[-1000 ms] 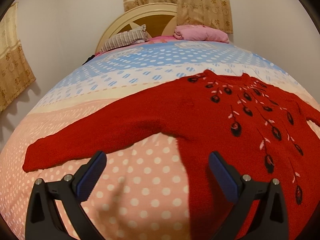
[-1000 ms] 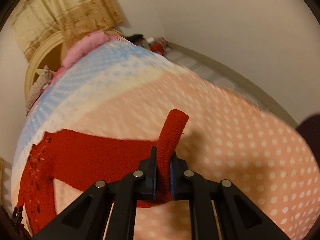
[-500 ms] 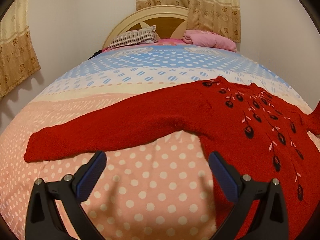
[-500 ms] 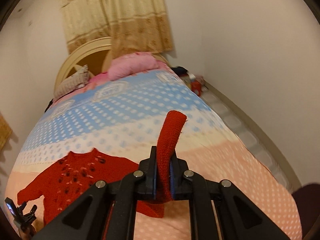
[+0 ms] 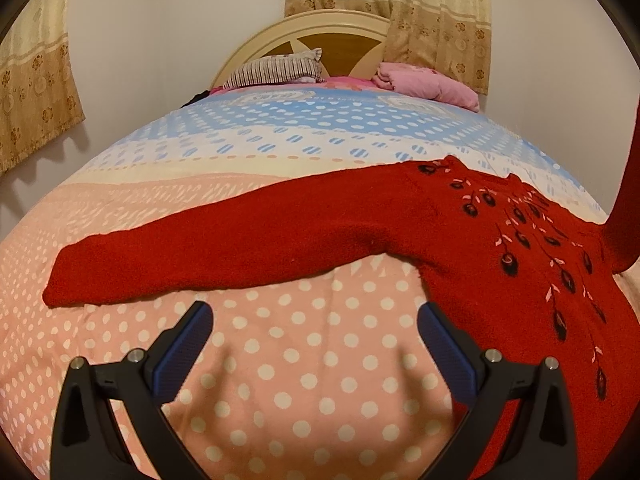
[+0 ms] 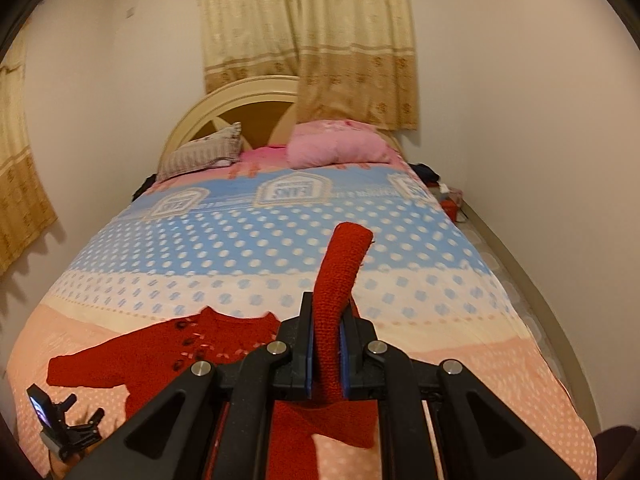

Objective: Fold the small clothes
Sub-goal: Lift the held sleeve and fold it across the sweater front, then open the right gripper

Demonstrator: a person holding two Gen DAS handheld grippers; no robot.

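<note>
A small red knitted sweater [image 5: 500,248] with dark embroidered flowers lies face up on the bed. Its left sleeve [image 5: 208,256] stretches flat to the left. My left gripper [image 5: 316,340] hovers open over the polka-dot bedspread just below that sleeve, with nothing between its blue pads. My right gripper [image 6: 325,344] is shut on the other sleeve [image 6: 340,280], whose cuff sticks up past the jaws. That sleeve rises off the bed at the right edge of the left wrist view as a red strip [image 5: 624,200]. The sweater body [image 6: 168,356] lies below, left of the right gripper.
The bedspread [image 5: 312,148] is pink with white dots near me, blue and white further up. A striped pillow [image 5: 276,70] and pink bedding [image 5: 428,84] lie at the headboard. Walls and curtains surround the bed; the left gripper [image 6: 64,428] shows low left in the right wrist view.
My right gripper has risen high above the bed with the sleeve, rolling level. The left gripper has drifted left, off the sweater's body to below the flat sleeve.
</note>
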